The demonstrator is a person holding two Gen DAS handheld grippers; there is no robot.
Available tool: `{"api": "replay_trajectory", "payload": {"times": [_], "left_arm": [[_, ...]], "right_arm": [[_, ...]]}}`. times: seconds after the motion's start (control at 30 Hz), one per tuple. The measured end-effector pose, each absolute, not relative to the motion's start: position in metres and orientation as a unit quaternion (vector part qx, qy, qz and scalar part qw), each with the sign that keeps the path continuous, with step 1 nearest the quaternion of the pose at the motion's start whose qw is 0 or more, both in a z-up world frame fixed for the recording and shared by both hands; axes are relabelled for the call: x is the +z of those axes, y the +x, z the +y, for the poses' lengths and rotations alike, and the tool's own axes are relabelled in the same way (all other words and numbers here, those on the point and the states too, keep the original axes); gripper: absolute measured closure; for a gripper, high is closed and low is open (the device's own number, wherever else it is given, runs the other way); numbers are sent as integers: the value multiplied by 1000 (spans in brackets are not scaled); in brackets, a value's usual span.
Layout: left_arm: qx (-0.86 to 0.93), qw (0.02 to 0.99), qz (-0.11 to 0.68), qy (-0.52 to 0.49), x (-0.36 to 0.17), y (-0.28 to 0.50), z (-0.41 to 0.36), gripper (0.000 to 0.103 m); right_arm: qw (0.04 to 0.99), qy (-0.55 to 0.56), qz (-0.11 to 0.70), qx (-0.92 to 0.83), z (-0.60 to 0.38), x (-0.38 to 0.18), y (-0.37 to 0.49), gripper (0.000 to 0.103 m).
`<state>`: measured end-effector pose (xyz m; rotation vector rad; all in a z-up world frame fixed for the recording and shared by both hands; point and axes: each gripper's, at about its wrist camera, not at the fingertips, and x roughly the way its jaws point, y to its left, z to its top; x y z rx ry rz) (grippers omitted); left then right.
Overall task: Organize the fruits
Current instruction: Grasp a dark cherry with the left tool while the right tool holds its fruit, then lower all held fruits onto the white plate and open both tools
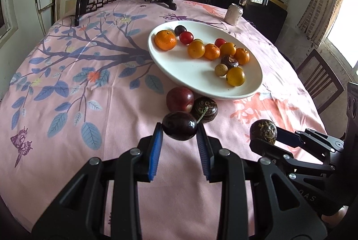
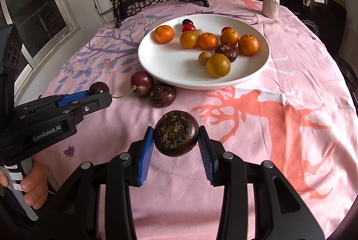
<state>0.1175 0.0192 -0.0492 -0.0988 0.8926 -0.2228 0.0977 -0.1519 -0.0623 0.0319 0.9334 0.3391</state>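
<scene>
While both tools are loaded, the risk sits mostly in how little each one grips. On the left, the left gripper has its jaws pinching a dark cherry by its glossy round flanks, clear of the pink printed cloth of the table; its thin green stem trails off to the right. Skin that smooth and a shape that round could squirt out from between the ribbed blue pads if the squeeze eases, and too much pressure would likely bruise it. Ahead lie a red plum and, touching it, a dark water chestnut, both on the cloth just beside the near rim of the white plate; a careless pass toward the plate could nudge either and set it rolling.

Further right, the shallow glazed plate holds small tangerines, smooth yellow-orange fruits, red cherries, a pale longan and one more chestnut, loosely strung across its far and right parts. Anything dropped from a height could roll on that slick surface and knock the others about.

On the right, the right gripper has its jaws clamped on a second water chestnut, squat, flattened and dull brown, with dry fibrous tufts on top. It is held off the cloth, near the plate. A can stands well beyond.
</scene>
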Motion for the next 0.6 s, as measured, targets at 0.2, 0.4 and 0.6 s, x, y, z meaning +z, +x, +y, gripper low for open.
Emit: {"api": "replay_trajectory", "payload": {"times": [0.2,0.4,0.6], "left_arm": [[-111,897,425,-44,-42,117,16,72],[-108,906,409,-19,-17,144,9,72],[-105,903,417,1,-11,205,-12,72]], "right_arm": [[880,21,448,157,-160,-62,100,63],[894,1,426,138,-174,-42,123,63],[903,-14,418,94,-194,-39,182,63]]}}
